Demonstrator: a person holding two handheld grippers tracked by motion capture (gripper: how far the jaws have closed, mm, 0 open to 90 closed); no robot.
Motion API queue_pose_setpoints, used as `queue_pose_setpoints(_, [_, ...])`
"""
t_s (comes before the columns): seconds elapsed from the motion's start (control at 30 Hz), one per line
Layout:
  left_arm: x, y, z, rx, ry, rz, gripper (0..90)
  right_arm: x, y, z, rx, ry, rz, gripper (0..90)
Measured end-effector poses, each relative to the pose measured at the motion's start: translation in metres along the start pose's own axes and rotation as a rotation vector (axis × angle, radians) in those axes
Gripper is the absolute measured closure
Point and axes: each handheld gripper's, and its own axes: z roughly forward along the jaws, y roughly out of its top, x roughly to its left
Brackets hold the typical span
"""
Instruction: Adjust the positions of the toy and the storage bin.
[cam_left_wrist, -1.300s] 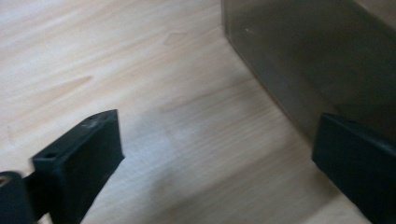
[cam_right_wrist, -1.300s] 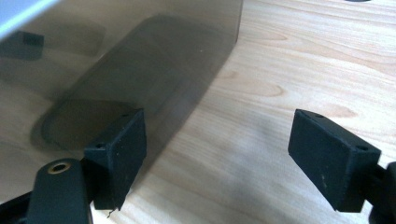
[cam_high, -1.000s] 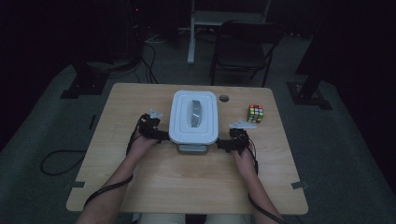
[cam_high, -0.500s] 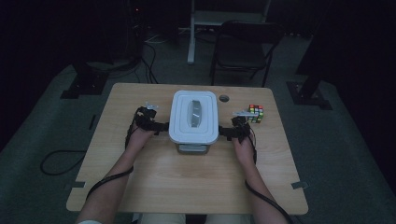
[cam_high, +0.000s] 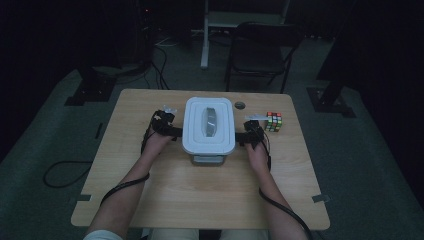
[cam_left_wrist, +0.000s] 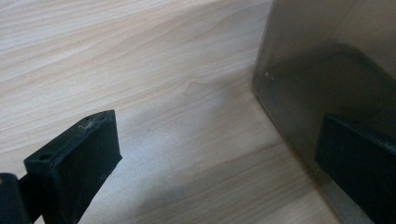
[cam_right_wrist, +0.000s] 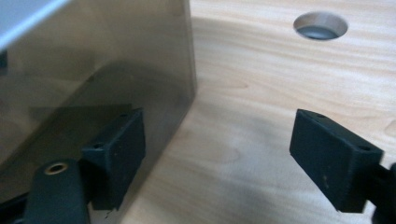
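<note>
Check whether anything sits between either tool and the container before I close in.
Nothing visible does. The left tool and the right tool flank the lidded container, jaws open against its walls. The puzzle cube sits apart, beyond the right tool.

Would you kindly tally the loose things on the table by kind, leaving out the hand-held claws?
Lidded plastic container: 1
Puzzle cube: 1
Total: 2
</note>
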Motion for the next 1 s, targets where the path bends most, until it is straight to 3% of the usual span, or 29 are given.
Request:
queue_pose_setpoints(0.2, [-0.006, -0.004, -0.004, 0.016, -0.001, -0.002, 1.8, 0.001, -0.003, -0.006, 0.012, 0.034, -0.014, 21.7])
queue_pose_setpoints(0.57, [-0.025, -0.016, -0.021, 0.036, -0.001, 0.076, 1.9, 0.004, -0.018, -0.026, 0.005, 0.076, -0.011, 22.9])
queue_pose_setpoints(0.83, [-0.036, -0.031, -0.035, 0.035, -0.014, 0.079, 1.9, 0.01, -0.033, -0.043, 0.004, 0.116, -0.018, 22.9])
queue_pose_setpoints(1.0, [-0.042, -0.038, -0.043, 0.045, -0.022, 0.105, 1.9, 0.014, -0.042, -0.053, 0.004, 0.139, -0.025, 22.9])
